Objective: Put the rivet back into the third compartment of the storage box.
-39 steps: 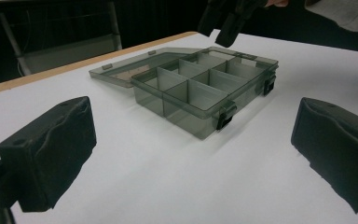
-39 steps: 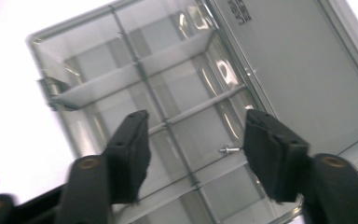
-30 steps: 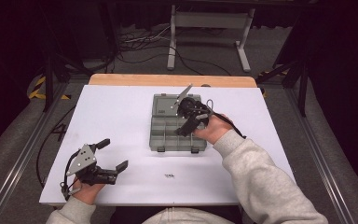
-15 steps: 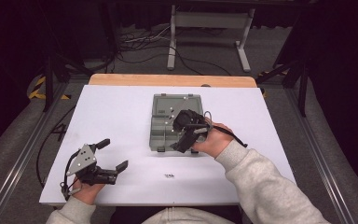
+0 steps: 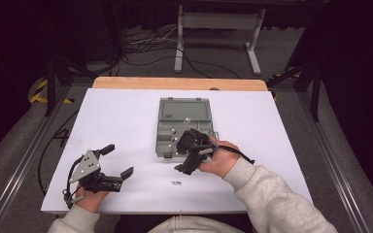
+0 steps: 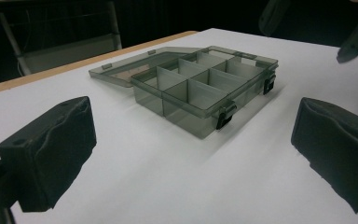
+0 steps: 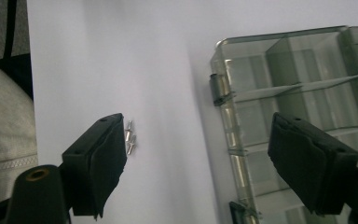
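The right gripper (image 5: 187, 162) is hanging over the near edge of the box with its jaws wide apart and nothing between them. They have just been opening a bit more. It is pointing down toward the little metal pins (image 7: 130, 136), which are lying together on the white table (image 5: 116, 121) just in front of the open grey parts box (image 5: 182, 127). The pins are looking tiny, hard and shiny, so they will likely slip and roll. It seems best to pinch the bunch across its middle, pads low to the table. The left gripper (image 5: 111, 162) is resting far off at the table's near left, jaws open and holding nothing.
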